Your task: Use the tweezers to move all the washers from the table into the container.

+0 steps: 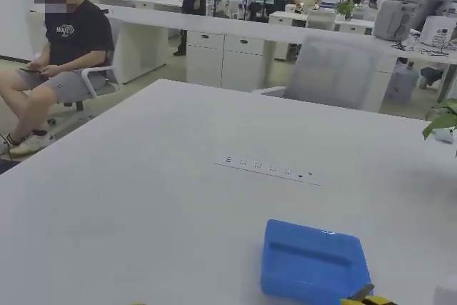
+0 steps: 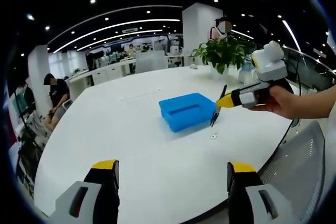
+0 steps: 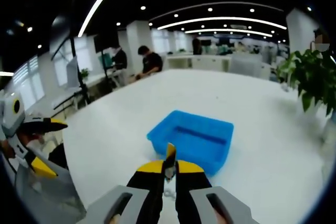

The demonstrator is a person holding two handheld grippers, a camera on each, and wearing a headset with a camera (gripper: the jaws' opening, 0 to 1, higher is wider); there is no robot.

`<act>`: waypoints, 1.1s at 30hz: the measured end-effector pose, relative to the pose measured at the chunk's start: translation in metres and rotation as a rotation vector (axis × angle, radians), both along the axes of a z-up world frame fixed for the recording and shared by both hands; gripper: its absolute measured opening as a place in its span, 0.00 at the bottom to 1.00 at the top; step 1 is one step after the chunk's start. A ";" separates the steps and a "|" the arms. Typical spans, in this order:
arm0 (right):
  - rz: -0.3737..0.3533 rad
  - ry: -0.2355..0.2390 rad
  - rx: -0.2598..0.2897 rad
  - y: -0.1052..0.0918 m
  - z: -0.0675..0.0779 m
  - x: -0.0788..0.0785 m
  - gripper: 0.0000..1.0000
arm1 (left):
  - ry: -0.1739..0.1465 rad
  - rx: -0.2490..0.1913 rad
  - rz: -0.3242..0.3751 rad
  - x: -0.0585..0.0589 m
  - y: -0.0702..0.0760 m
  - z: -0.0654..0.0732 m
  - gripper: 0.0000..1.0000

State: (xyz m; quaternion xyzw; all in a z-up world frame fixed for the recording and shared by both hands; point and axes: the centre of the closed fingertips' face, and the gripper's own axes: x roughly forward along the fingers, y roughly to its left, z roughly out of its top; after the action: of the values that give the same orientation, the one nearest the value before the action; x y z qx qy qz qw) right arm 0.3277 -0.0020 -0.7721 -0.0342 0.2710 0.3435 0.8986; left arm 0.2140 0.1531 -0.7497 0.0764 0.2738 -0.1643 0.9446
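Note:
A blue container (image 1: 314, 262) (image 2: 186, 111) (image 3: 191, 137) lies on the white table (image 1: 143, 198). My right gripper (image 3: 167, 169) (image 2: 252, 95), held in a hand, is shut on dark tweezers (image 2: 218, 109) (image 3: 170, 151). The tweezers point down beside the container's near corner. One small washer (image 2: 213, 137) lies on the table just below the tweezer tips, apart from them. My left gripper (image 2: 172, 169) is open, its yellow-tipped jaws wide apart with nothing between them, well back from the container. A gripper's yellow tip (image 1: 365, 298) peeks in at the head view's bottom edge.
A socket strip (image 1: 268, 169) is set into the table beyond the container. A potted plant (image 2: 223, 51) (image 3: 310, 77) stands at the table's far side. A grey chair (image 1: 335, 69) is behind the table, and a person (image 1: 61, 55) sits at the left.

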 end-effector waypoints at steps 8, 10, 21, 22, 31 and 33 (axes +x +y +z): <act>0.011 0.035 -0.029 0.002 -0.018 -0.004 0.03 | -0.001 -0.001 0.008 -0.001 0.003 0.001 0.86; 0.011 0.038 -0.038 0.001 -0.022 -0.004 0.03 | 0.001 0.003 0.011 -0.001 0.004 0.000 0.86; 0.022 0.028 -0.049 0.004 -0.024 -0.001 0.03 | 0.005 0.004 0.009 -0.001 0.003 -0.002 0.86; 0.022 0.030 -0.052 0.004 -0.024 0.000 0.02 | 0.004 0.004 0.009 0.000 0.002 -0.001 0.86; 0.031 0.017 -0.025 0.007 -0.005 0.000 0.02 | 0.001 0.000 0.011 0.001 0.004 0.000 0.86; 0.031 0.003 -0.011 0.008 0.005 0.003 0.02 | 0.002 0.000 0.012 0.001 0.004 -0.001 0.86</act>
State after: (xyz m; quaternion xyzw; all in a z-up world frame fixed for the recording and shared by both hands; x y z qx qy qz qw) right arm 0.3306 0.0056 -0.7675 -0.0429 0.2735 0.3559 0.8926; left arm 0.2154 0.1570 -0.7503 0.0744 0.2752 -0.1589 0.9453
